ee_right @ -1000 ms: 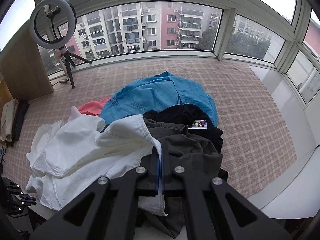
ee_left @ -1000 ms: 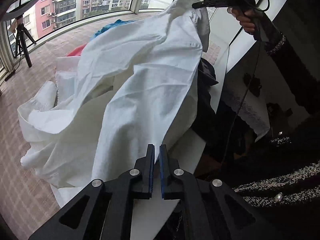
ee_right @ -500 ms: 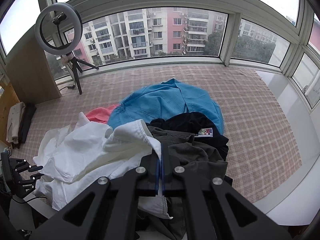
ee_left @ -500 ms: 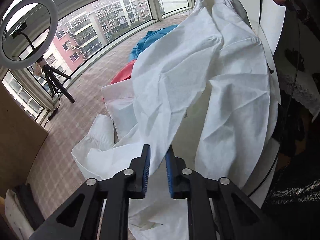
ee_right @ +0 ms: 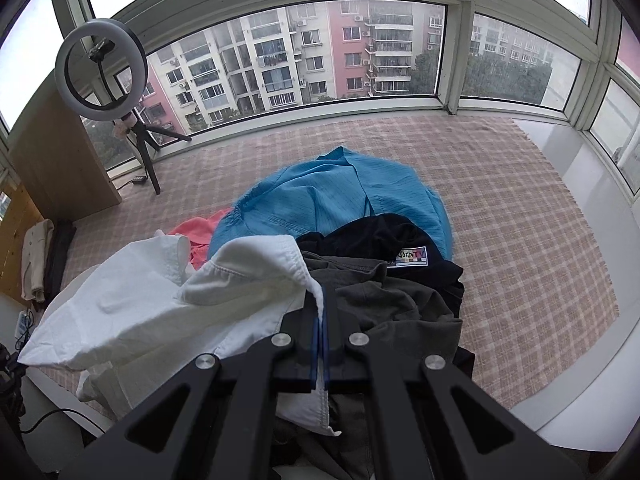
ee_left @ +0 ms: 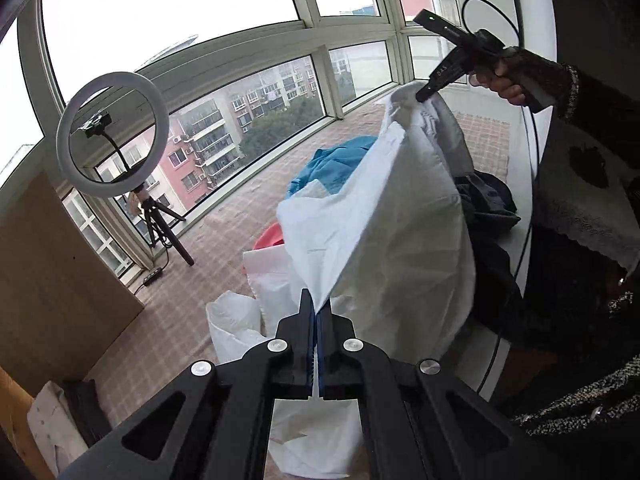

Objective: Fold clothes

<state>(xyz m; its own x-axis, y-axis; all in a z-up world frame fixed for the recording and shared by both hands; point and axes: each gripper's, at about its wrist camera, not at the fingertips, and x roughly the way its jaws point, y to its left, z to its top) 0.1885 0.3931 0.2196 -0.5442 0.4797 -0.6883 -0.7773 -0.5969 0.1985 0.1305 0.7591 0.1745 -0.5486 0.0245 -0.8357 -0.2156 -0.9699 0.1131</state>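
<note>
I'm working over a pink-and-cream checked cloth surface (ee_right: 520, 208) in a glassed-in balcony room, with a white ring light on a black tripod (ee_left: 112, 136) by the windows. My left gripper (ee_left: 316, 312) is clamped on a corner of the white cotton garment (ee_left: 384, 224), and my right gripper (ee_right: 320, 316) pinches its stitched hem, so it hangs stretched between them above the heap. It's crumpled, creased. Underneath: a blue ribbed shirt (ee_right: 336, 200), a black top (ee_right: 384, 236), a grey-olive garment (ee_right: 384, 304).
</note>
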